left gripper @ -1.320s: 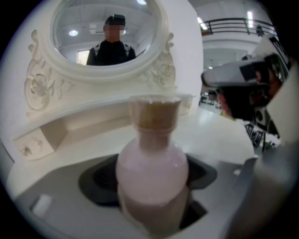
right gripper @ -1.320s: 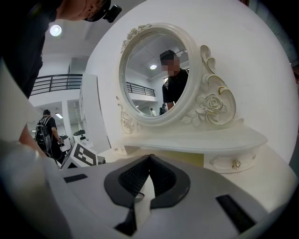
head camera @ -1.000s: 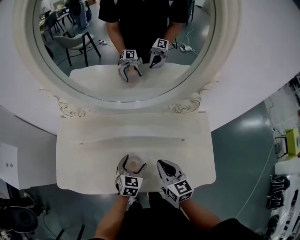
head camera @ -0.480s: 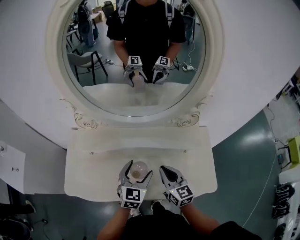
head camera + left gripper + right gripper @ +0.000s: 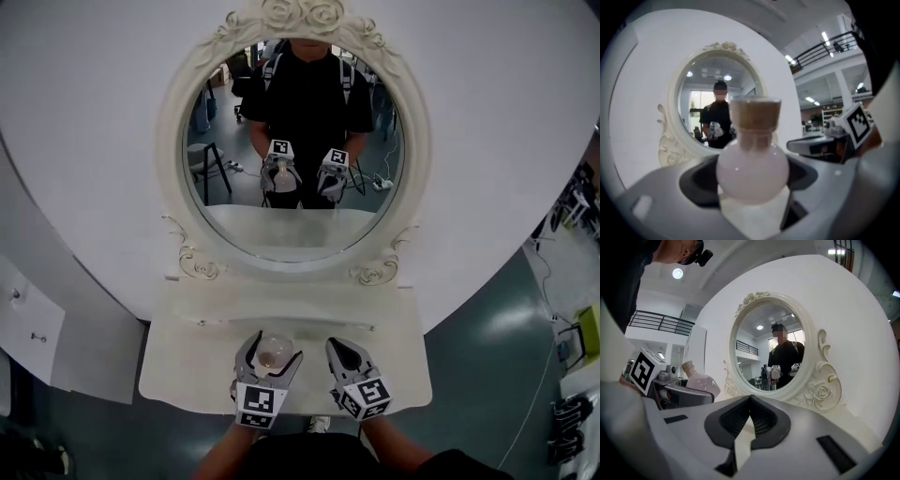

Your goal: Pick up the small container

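Left tongs [image 5: 271, 342] are closed on the small container [image 5: 752, 168]: pads are seated either side of the round pink body, and the jaws are kept wide by it. Long axis is upright, with neck and brown stopper [image 5: 754, 112] pointed up. In the right gripper view a slight lean toward that view's left is seen. Right tongs [image 5: 750, 398] are closed tip to tip, nothing gripped.

The container's profile is given only by the gripper views. In the head view it is seen from above as a round body with a brown top, below the mirror [image 5: 291, 141]. Only in the right gripper view are the left tongs seen side-on, with the neck standing above them. In the mirror's reflection both tongs are seen front-on, above the reflected surface [image 5: 187, 375].

Both tongs are held side by side and pointed at the mirror, marker cubes [image 5: 260, 403] nearest the head camera. Forearms [image 5: 223, 457] are seen at the head view's bottom edge.
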Demonstrator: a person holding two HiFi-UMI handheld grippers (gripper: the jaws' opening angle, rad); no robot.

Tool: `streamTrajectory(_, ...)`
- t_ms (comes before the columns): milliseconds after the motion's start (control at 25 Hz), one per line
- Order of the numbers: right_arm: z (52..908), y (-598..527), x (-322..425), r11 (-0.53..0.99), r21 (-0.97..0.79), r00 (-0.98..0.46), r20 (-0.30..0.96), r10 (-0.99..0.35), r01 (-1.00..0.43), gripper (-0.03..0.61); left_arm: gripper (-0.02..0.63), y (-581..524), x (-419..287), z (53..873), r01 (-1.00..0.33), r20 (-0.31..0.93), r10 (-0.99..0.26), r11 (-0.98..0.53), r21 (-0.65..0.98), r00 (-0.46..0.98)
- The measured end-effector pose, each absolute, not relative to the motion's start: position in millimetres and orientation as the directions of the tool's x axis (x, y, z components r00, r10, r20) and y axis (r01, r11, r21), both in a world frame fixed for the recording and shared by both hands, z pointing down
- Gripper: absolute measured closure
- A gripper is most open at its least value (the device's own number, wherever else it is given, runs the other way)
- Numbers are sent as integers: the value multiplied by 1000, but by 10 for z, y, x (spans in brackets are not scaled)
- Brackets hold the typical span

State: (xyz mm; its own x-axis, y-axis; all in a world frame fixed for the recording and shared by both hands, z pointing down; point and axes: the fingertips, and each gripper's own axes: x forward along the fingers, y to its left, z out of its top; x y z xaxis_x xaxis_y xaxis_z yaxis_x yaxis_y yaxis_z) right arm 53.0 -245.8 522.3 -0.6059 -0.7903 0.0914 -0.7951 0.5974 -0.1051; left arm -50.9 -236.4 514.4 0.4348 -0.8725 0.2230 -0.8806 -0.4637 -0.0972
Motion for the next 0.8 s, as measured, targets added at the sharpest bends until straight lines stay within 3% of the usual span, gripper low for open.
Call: streamTrajectory(800,5033,-2266,334,607,-2,-606,72,-792,-795,574,213,-2129,-597,5065,-878,198,-867,-475,-54,457)
